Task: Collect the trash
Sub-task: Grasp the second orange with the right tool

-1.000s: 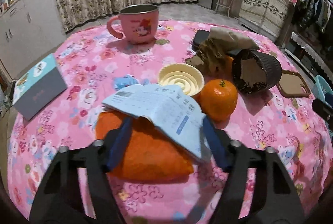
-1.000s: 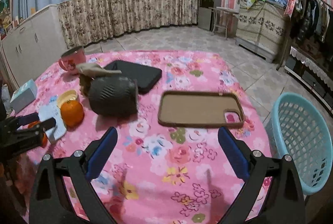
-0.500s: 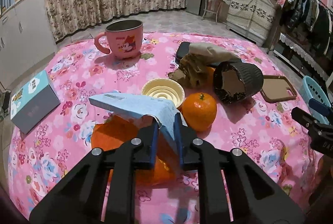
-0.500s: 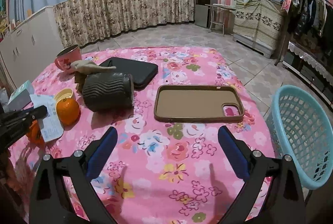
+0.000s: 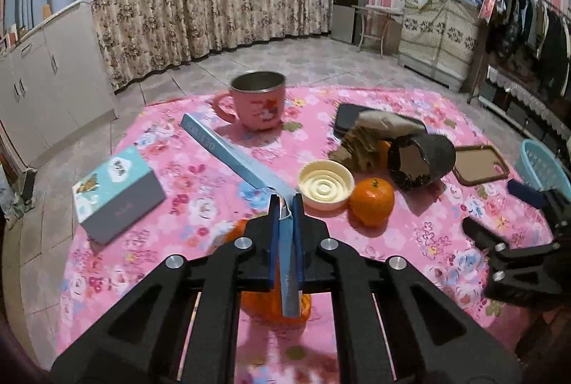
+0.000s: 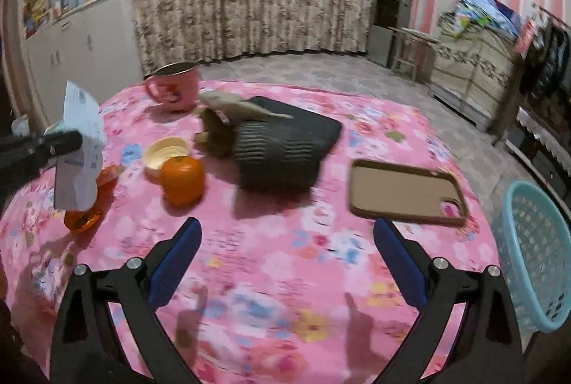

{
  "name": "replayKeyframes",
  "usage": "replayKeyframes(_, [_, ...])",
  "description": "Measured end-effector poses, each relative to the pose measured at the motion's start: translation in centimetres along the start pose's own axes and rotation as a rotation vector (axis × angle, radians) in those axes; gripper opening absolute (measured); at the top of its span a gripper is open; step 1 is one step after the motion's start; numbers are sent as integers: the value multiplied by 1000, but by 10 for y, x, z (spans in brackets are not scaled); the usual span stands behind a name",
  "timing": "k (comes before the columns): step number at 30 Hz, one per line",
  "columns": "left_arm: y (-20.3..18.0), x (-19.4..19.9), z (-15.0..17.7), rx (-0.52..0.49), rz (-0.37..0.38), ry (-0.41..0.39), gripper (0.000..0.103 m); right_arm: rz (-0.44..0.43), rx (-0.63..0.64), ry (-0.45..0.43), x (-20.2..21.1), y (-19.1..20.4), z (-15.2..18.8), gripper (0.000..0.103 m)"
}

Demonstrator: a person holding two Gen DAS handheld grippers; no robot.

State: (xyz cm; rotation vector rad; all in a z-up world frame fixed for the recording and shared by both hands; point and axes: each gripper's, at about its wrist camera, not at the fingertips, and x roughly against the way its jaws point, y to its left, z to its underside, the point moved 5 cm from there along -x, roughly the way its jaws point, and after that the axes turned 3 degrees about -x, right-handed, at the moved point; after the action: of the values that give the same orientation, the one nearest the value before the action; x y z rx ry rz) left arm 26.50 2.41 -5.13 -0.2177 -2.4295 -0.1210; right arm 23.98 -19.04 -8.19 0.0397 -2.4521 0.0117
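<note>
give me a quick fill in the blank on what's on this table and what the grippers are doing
1. The left gripper is pinching a sheet of ____.
2. The right gripper has its jaws ____ with nothing between them.
3. The pink mug stands ____ on the floral tablecloth.
4. The light blue basket sits beside the table, and its colour is light ____.

Missing words: paper; open; upright; blue

orange wrapper (image 5: 266,307): mostly hidden behind the left hand-held gripper (image 5: 285,205) (and paper slip (image 5: 235,152))
basket (image 6: 535,252): cut off at the picture's edge
</note>
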Motion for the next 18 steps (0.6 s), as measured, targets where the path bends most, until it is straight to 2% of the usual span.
replayKeyframes(5, [34,8,-7,92,14,-34,6,-61,-6,28,-14,31,-7,94])
replayKeyframes(7, [43,10,-10,108,12,-46,6,-65,26,34,-21,45,-12,89])
replayKeyframes(11, [53,4,-10,114,-5,-33,6,-82,63,77,-40,67,-13,77])
replayKeyframes(16, [60,-7,-7,143,6,-11,6,-70,86,109,-59,77,-17,74])
replayKeyframes(18, [59,-9,-6,143,11,-8,6,-90,77,139,-67,79,-18,62])
